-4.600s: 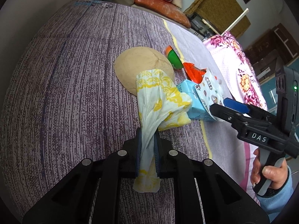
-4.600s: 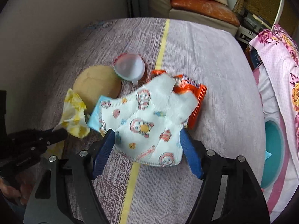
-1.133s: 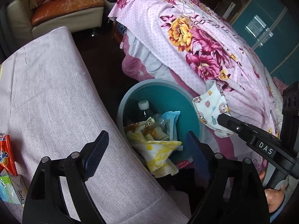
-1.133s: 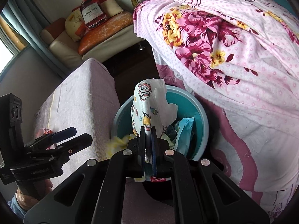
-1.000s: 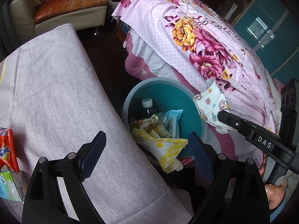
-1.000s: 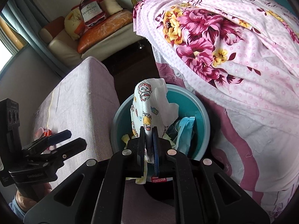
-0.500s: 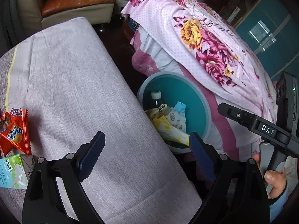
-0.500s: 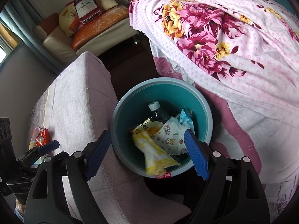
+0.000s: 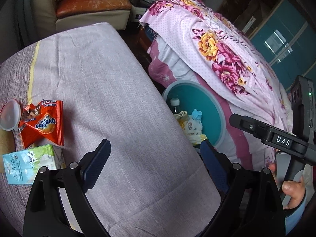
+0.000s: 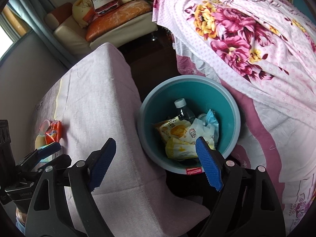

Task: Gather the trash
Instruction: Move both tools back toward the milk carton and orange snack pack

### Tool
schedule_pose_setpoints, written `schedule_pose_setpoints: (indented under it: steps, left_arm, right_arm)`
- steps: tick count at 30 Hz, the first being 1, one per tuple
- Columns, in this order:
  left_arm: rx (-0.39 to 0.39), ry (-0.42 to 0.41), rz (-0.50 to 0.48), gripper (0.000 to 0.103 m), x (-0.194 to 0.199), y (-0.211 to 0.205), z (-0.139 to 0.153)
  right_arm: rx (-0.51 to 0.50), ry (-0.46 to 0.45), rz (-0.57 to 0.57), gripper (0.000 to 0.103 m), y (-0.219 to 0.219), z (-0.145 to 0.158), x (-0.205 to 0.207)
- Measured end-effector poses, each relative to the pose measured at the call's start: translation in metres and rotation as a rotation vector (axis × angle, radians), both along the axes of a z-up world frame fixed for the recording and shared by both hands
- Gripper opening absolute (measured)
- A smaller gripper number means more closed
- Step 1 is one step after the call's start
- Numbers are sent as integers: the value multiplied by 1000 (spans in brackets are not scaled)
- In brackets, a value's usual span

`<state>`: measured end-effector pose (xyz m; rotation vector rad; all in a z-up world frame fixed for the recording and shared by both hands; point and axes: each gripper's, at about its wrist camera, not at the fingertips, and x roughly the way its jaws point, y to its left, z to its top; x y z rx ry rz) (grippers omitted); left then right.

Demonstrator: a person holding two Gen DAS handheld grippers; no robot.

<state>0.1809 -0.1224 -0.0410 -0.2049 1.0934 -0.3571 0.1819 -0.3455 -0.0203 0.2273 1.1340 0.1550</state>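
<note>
One orange wrapper, one milk carton, one lid (on the bedcover)

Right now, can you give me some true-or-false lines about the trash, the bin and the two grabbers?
1. The teal bin stands on the floor beside the table. True.
2. The orange Ovaltine wrapper is inside the bin. False: it lies on the table, next to the milk carton.
3. The right gripper is open and empty. True.
4. The cartoon face mask lies in the bin. True.
5. The left gripper is pinching a yellow wrapper. False: its jaws are wide apart with nothing between them.
6. The bin holds no bottle. False: a capped bottle stands in it.
</note>
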Motion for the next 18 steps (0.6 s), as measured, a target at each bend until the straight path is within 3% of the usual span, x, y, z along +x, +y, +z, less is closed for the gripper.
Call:
schedule_pose_setpoints:
  steps: [7,18]
  left_arm:
    - [26,-20,19,93,-15,38,2]
    - [181,-50,-23,93,-34,127,-12]
  right_arm:
    - [-28,6,81,83,42,7,-3]
    - [-32,48,188,83,107,1,1]
